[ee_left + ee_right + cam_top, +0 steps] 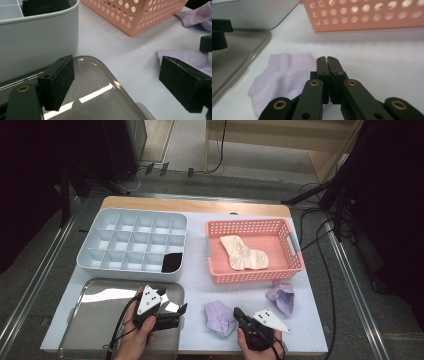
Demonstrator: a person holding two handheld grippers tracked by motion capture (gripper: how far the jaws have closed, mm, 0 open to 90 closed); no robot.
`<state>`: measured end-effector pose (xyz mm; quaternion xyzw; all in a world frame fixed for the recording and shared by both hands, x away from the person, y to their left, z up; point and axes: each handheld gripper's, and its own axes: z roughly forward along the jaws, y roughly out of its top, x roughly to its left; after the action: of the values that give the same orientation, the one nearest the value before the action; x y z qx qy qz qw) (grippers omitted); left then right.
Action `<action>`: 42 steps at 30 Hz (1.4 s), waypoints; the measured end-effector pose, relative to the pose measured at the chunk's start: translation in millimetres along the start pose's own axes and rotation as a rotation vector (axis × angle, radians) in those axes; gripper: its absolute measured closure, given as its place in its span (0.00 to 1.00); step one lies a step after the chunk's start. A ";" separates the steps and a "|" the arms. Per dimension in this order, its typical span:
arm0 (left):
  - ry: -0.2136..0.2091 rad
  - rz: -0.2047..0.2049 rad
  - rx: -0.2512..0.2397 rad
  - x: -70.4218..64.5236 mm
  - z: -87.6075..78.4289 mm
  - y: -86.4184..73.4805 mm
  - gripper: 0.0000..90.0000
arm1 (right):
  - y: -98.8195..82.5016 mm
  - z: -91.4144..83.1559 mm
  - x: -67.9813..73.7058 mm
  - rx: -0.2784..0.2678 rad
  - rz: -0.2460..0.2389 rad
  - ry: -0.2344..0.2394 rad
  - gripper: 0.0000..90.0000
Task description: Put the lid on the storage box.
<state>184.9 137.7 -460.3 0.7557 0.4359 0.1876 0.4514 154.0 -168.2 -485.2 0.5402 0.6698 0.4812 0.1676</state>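
Note:
My left gripper (179, 316) (117, 72) hangs open over the right edge of a shiny metal tray (95, 325) (100, 97), with nothing between its pads. My right gripper (239, 313) (327, 59) is shut and empty, low over the white table. Its tips sit just right of a crumpled lilac sock (219, 317) (284, 75) (190, 56). A second lilac sock (282, 296) (197, 16) lies near the pink basket's front right corner. Inside the pink basket (250, 223) (135, 17) (367, 15) lies a cream sock (244, 253).
A grey divided organiser (130, 270) (37, 37) stands at the back left. Its front right compartment holds a black item (172, 262) (45, 6). Bare table lies between the metal tray and the basket. Cables run over the floor beyond the table.

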 end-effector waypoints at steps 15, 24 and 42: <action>-0.002 0.004 0.005 -0.5 1.1 -0.8 0.15 | -10.6 15.5 41.6 0.109 -0.123 0.119 0.87; 0.000 0.001 0.002 1.1 0.6 -0.6 0.15 | -4.1 6.3 34.3 0.040 -0.065 0.140 0.99; -0.003 0.003 0.003 0.6 0.5 -0.6 0.15 | -19.6 11.6 42.2 0.143 -0.203 0.186 0.67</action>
<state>185.4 138.0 -461.1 0.7574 0.4345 0.1864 0.4505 136.5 -124.6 -494.5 0.4334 0.7662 0.4607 0.1136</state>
